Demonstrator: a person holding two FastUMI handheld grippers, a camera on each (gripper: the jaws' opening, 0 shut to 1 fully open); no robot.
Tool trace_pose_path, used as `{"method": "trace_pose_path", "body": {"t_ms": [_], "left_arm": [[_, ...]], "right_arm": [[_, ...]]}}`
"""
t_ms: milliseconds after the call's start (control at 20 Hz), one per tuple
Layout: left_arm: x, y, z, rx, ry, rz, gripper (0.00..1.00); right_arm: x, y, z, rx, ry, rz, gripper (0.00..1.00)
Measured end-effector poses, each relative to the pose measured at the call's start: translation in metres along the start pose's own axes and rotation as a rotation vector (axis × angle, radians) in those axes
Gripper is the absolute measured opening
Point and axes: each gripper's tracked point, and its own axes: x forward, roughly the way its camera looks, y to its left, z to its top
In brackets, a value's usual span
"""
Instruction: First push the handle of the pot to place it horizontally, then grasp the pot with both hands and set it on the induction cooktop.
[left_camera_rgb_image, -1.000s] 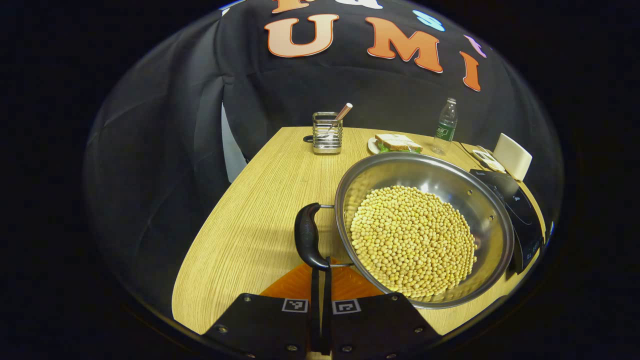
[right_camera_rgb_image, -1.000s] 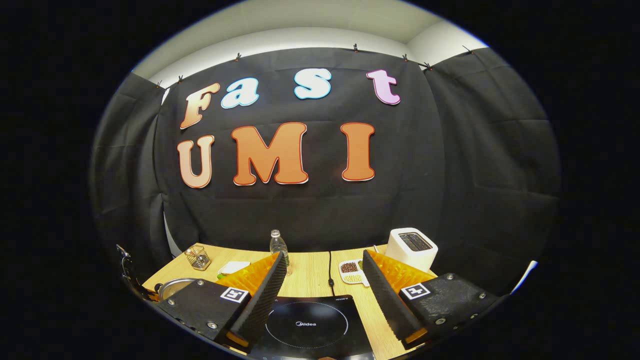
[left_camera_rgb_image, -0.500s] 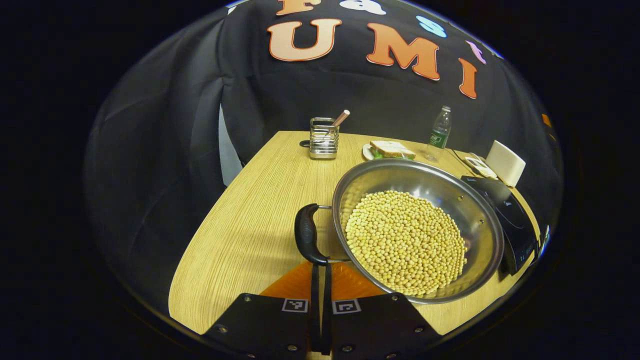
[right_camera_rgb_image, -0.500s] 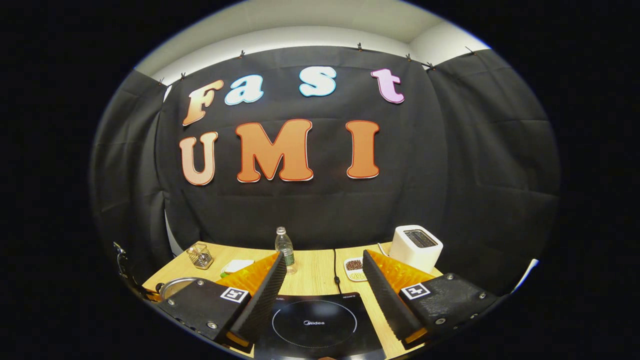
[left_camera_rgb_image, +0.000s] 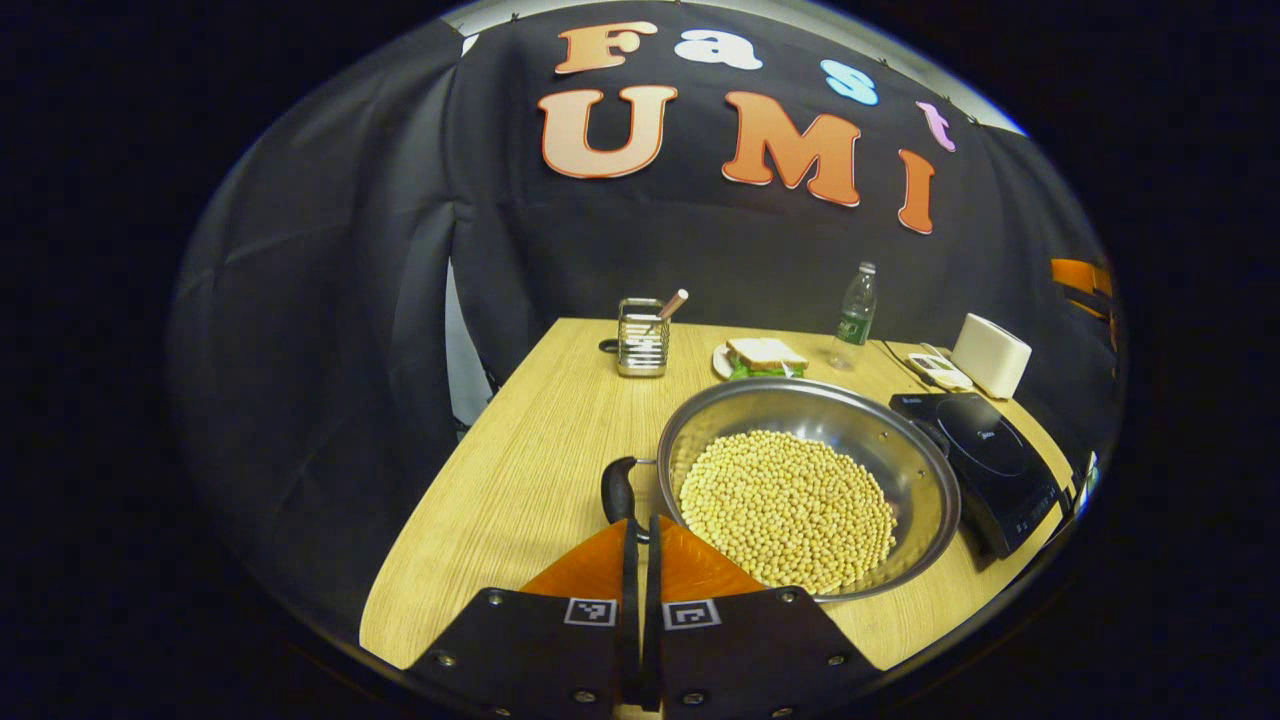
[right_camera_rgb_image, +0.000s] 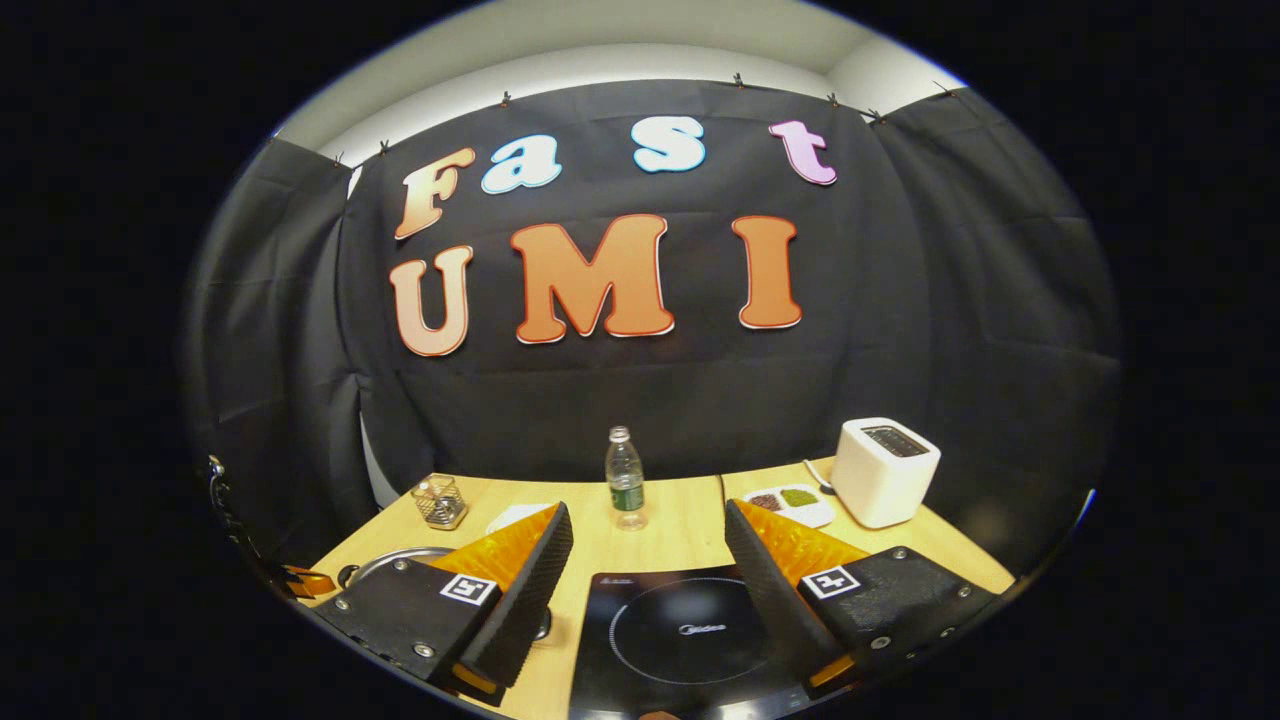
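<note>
On the wooden table (left_camera_rgb_image: 520, 470), listed left to right as the left gripper view shows it:

- Wire caddy (left_camera_rgb_image: 640, 338), one, with one stick-like utensil in it.
- Plate with sandwich (left_camera_rgb_image: 762, 354), one.
- Pot (left_camera_rgb_image: 905, 465), one: a wide steel pan about half full of yellow beans (left_camera_rgb_image: 790, 510), just left of the cooktop. Judged heavy, rigid, smooth-walled, with a loose load that would shift or spill if tipped. One black side handle (left_camera_rgb_image: 618, 488) faces the camera; a far handle cannot be made out. Take hold at the handles and keep the pot level.
- Water bottle (left_camera_rgb_image: 853, 316), one.
- Induction cooktop (left_camera_rgb_image: 985, 462), one, nothing on it.
- Small dish (left_camera_rgb_image: 938, 370), one.
- White toaster (left_camera_rgb_image: 991, 355), one.

Left gripper (left_camera_rgb_image: 640, 530): fingers closed together, tips at the near handle, clamping nothing.

Right gripper (right_camera_rgb_image: 645, 585): fingers spread wide, empty, above the cooktop.
</note>
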Motion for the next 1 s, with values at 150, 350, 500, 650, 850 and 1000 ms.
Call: {"method": "trace_pose_path", "body": {"t_ms": [150,350,500,650,850,1000], "left_arm": [[0.008,-0.005,0.006,-0.015,-0.024,-0.013,0.0],[0.021,-0.006,0.009,-0.03,-0.04,-0.021,0.17],[0.034,-0.005,0.005,-0.04,-0.025,-0.031,0.43],[0.049,0.001,-0.002,-0.06,-0.001,-0.018,0.78],[0.063,0.006,-0.009,-0.064,0.02,-0.025,0.93],[0.073,0.01,-0.012,-0.062,0.033,-0.035,0.93]], "right_arm": [[0.008,0.029,-0.033,-0.007,0.039,0.025,0.95],[0.019,0.062,-0.079,0.038,0.122,0.049,0.96],[0.028,0.084,-0.111,0.029,0.172,0.05,0.95],[0.041,0.101,-0.145,0.021,0.236,0.049,0.96],[0.059,0.112,-0.184,-0.029,0.32,0.029,0.96],[0.067,0.117,-0.2,-0.063,0.36,0.025,0.96]]}}
